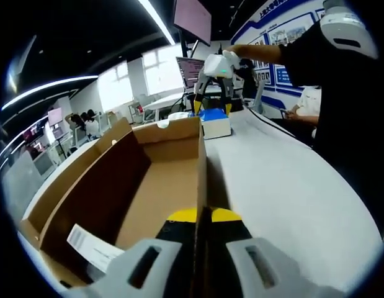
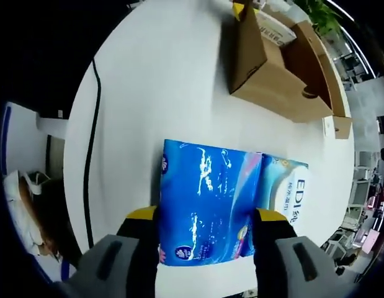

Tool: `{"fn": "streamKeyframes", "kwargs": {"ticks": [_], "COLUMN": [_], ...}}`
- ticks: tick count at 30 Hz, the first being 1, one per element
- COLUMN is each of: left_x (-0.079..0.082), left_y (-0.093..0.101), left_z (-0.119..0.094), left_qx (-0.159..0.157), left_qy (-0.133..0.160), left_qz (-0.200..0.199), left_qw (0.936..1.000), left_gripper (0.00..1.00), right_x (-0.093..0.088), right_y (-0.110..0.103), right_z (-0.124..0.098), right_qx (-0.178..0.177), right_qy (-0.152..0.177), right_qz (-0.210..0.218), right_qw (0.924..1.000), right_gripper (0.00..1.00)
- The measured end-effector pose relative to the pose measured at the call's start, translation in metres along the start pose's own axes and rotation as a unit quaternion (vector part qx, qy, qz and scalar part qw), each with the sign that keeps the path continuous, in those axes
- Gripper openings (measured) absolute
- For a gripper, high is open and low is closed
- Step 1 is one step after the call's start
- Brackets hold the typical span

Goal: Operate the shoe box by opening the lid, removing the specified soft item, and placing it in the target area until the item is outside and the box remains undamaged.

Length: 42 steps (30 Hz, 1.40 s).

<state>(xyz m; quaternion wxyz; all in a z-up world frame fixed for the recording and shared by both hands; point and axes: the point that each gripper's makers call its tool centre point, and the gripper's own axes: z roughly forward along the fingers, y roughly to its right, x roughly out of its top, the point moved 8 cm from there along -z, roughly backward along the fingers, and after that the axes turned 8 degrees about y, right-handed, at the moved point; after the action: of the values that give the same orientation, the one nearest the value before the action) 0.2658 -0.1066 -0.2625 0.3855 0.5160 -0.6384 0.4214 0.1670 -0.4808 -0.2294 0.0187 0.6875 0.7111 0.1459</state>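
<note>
- Gripping the long side wall of the shoe box, your left gripper has its yellow-tipped jaws pinched together on the cardboard edge, one jaw inside the box and one outside
- Inside the box you can see bare brown cardboard floor and a white paper slip lying at the near end; the lid flap stands open along the far long side
- Your right gripper has its jaws spread around the blue tissue pack, one yellow tip pressed against each side of the pack, so it is held
- In the right gripper view, the pack hangs above the white table, outside the box; the cardboard box sits near the table's far edge, well apart from the pack
- In the left gripper view, you see the right gripper beyond the box's far end, with the blue pack between its jaws, down at the table
- A dark cable runs along the table's curved edge in the right gripper view
- A person in a dark sleeve stands at the table's right edge
</note>
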Motion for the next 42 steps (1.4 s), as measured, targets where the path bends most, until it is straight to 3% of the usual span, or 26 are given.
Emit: {"fn": "streamKeyframes", "kwargs": {"ticks": [16,32,35,39,42], "left_x": [-0.001,-0.001,0.0,0.0,0.0], "left_y": [0.0,0.0,0.0,0.0,0.001], "left_z": [0.0,0.0,0.0,0.001,0.001], "left_qx": [0.002,0.0,0.0,0.001,0.001], "left_qy": [-0.006,-0.007,-0.007,-0.007,-0.007], "left_qz": [0.001,0.003,0.004,0.004,0.007], "left_qw": [1.0,1.0,1.0,1.0,1.0], "left_gripper": [0.03,0.03,0.03,0.03,0.03], "right_x": [-0.005,-0.003,0.001,0.01,0.025], "right_y": [0.002,0.002,0.002,0.005,0.013], "right_z": [0.003,0.002,-0.002,-0.011,-0.026], "right_qx": [-0.01,-0.01,-0.012,-0.021,-0.043], "right_qy": [0.001,-0.007,-0.001,0.006,0.021], "right_qz": [0.028,0.028,0.003,0.002,-0.009], "right_qw": [0.9996,0.9995,0.9999,0.9998,0.9988], "right_gripper": [0.58,0.58,0.59,0.59,0.59]}}
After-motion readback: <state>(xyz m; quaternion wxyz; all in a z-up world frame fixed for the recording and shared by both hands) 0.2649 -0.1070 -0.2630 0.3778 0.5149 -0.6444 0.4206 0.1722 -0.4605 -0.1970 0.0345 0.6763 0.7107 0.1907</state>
